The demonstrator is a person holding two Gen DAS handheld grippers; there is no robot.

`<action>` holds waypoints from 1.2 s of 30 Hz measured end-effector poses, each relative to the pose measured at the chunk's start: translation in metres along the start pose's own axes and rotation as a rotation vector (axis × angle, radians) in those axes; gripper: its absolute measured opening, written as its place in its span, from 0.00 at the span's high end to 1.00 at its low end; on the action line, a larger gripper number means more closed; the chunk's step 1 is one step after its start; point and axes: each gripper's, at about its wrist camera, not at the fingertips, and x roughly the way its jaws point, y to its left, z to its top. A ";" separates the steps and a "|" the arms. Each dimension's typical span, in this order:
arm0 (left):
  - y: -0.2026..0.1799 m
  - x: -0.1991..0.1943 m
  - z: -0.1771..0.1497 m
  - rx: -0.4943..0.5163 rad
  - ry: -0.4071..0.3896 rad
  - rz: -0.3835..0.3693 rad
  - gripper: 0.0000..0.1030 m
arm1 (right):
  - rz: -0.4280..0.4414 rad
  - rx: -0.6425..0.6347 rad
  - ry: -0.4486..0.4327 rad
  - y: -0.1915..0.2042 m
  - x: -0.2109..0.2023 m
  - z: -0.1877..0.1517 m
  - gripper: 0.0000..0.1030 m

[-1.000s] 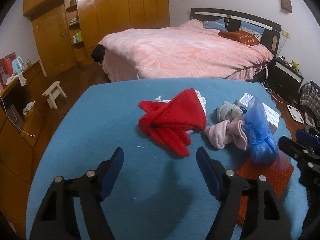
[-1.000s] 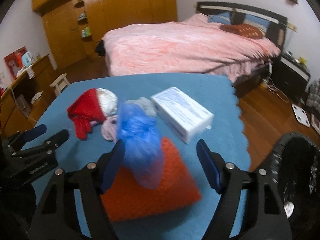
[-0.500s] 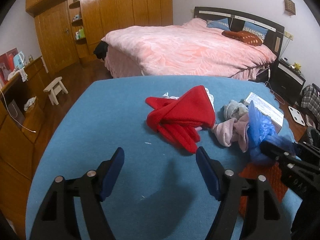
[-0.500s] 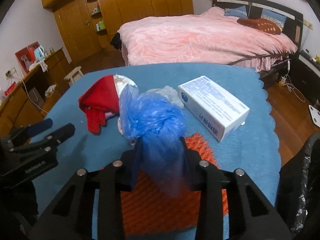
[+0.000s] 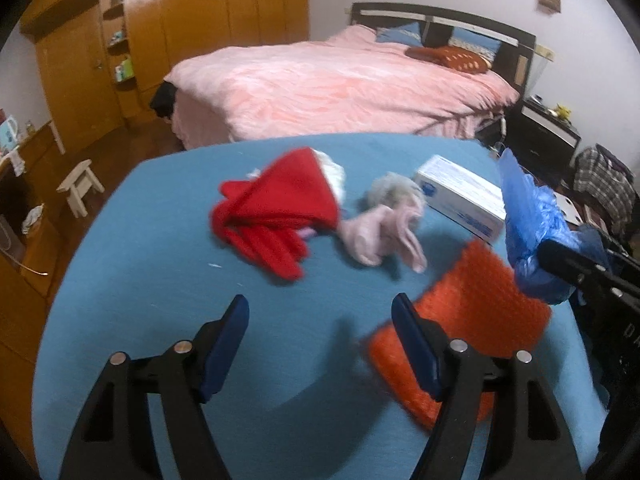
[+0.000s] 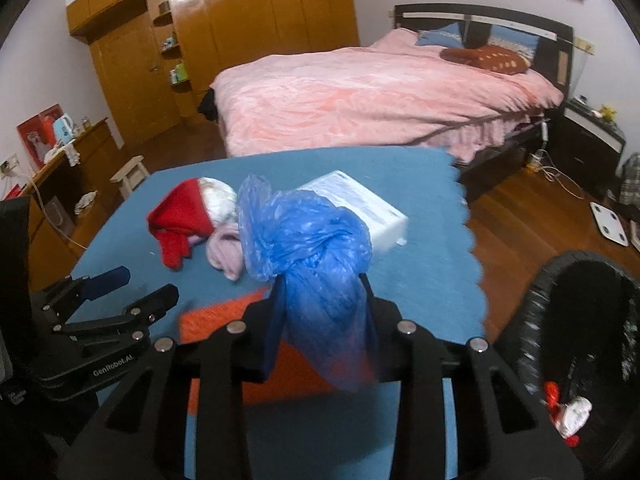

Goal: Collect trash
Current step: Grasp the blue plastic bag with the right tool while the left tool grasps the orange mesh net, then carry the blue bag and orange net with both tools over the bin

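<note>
My right gripper (image 6: 322, 300) is shut on a crumpled blue plastic bag (image 6: 308, 240) and holds it above the blue table (image 6: 420, 280); the bag also shows in the left wrist view (image 5: 528, 232). A black-lined trash bin (image 6: 580, 320) stands on the floor to the right, with red and white scraps inside. My left gripper (image 5: 320, 332) is open and empty over the table's near side. An orange bubble-wrap piece (image 5: 472, 312), a white box (image 5: 460, 196), a red cloth (image 5: 280, 212) and pink socks (image 5: 380, 232) lie on the table.
A pink-covered bed (image 5: 340, 84) stands behind the table. Wooden wardrobes (image 5: 160, 32) line the far wall. A small white stool (image 5: 80, 184) and a low cabinet (image 5: 20, 200) are at left. A nightstand (image 6: 592, 140) and a white scale (image 6: 610, 216) are at right.
My right gripper closed on the blue bag and lifted it off the orange bubble wrap, moving right toward the bin. The left gripper stayed open and shifted right a little.
</note>
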 end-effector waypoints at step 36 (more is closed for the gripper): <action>-0.053 -0.026 -0.001 0.028 -0.088 -0.085 0.90 | -0.080 0.084 -0.020 -0.048 -0.037 -0.011 0.68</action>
